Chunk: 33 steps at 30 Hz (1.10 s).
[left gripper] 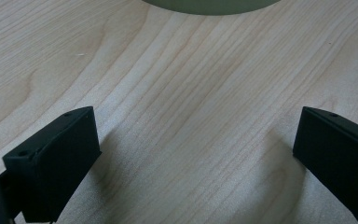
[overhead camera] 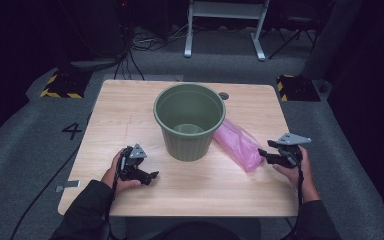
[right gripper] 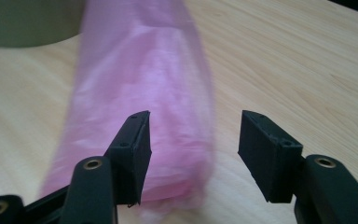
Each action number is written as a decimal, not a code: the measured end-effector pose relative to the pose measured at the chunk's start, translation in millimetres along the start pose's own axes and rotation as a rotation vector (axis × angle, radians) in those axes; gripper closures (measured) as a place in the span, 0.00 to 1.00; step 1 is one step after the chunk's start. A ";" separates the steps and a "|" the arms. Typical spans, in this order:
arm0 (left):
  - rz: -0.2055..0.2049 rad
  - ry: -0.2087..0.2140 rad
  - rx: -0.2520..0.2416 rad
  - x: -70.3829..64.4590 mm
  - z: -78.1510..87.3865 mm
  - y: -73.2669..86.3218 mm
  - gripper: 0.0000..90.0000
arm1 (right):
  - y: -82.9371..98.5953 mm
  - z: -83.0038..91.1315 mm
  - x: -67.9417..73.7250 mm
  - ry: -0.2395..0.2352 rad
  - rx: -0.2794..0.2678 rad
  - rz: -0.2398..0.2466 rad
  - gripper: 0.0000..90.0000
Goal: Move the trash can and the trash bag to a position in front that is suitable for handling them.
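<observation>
The pink bag (overhead camera: 238, 144) lies flat on the table (overhead camera: 130, 110), touching the right side of the green bin (overhead camera: 189, 121) in the high view. The right gripper (overhead camera: 268, 156) points at its near end. The left gripper (overhead camera: 149, 177) rests by the bin.

In the left gripper view, the jaws are spread wide over bare wood.

In the right gripper view, the jaws are spread too, holding nothing. One jaw is over the bag (right gripper: 140, 107) and the other is beside it, so I think a squeeze could catch just an edge and the thin bag could slip out.
</observation>
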<state>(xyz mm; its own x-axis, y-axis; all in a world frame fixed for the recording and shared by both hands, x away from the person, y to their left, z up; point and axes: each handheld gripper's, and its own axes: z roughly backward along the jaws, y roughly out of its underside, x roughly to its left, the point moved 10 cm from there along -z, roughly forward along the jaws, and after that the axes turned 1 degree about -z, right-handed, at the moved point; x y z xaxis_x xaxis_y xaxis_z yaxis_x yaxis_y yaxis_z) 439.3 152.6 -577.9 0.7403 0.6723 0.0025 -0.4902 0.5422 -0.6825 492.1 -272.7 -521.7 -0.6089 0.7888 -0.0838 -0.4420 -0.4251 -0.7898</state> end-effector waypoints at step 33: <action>0.011 -0.016 -0.003 -6.1 -4.9 -5.6 0.00 | 26.1 -24.9 63.6 -0.330 0.141 0.096 0.86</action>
<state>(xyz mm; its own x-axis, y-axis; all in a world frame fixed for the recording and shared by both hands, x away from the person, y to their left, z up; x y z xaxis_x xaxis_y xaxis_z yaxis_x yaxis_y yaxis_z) 439.8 143.0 -577.7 0.7275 0.6861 0.0067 -0.4968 0.5336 -0.6845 458.3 -222.5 -562.7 -0.8214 0.5667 0.0652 -0.4452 -0.5653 -0.6945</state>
